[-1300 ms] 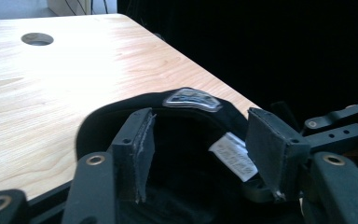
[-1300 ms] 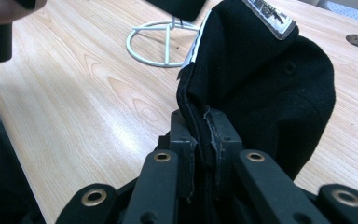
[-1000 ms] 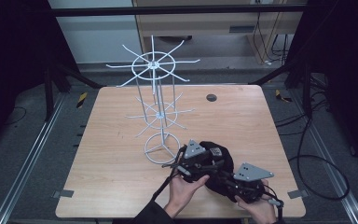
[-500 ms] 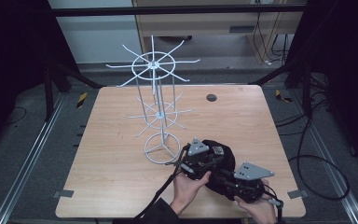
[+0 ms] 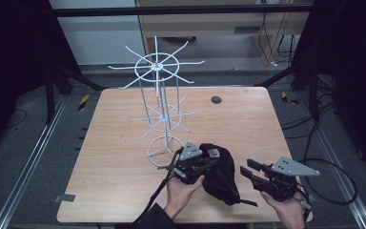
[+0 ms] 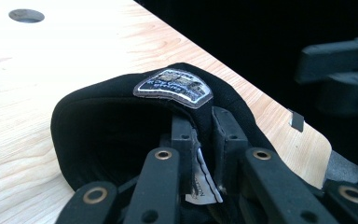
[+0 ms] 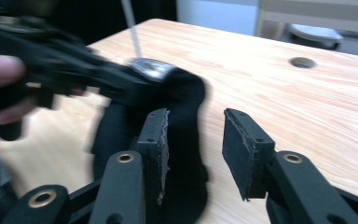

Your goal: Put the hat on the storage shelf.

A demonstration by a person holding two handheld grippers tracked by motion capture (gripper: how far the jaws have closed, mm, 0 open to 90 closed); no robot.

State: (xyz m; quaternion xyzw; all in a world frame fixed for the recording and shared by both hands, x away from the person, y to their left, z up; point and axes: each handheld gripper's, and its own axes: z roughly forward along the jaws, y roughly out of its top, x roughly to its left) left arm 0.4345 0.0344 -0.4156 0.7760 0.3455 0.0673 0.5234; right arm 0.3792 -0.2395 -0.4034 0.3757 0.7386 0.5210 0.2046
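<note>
Pale wood tabletop (image 5: 114,191) under dark surroundings, and nearest the front edge both hands are in. The person's right hand (image 5: 290,210) holds the right tongs (image 5: 244,171) at the near right corner, jaws spread apart with nothing between them; from the right gripper view the two pads stand well separated over bare wood, pointing toward the black cap (image 7: 177,121). Just to the left, the left hand (image 5: 183,191) cradles the left tongs (image 5: 209,160), and these are closed on the cap: the left gripper view shows the two pads pinched together on the cap's (image 6: 121,121) edge fabric, a white label tag (image 6: 200,182) squeezed between them. The cap (image 5: 221,174) sits on the tabletop near the front, between the two hands, its woven badge (image 6: 175,86) facing up on top and a strap end trailing toward the front edge. Right beside the left tongs, a little farther back, stands a white wire display rack (image 5: 159,107) with a ring base on the wood, spokes fanning out at two levels. Beyond that, toward the far edge, a round dark hole (image 5: 216,99) in the wood. Behind the tabletop, cabinets and cables on the floor.
</note>
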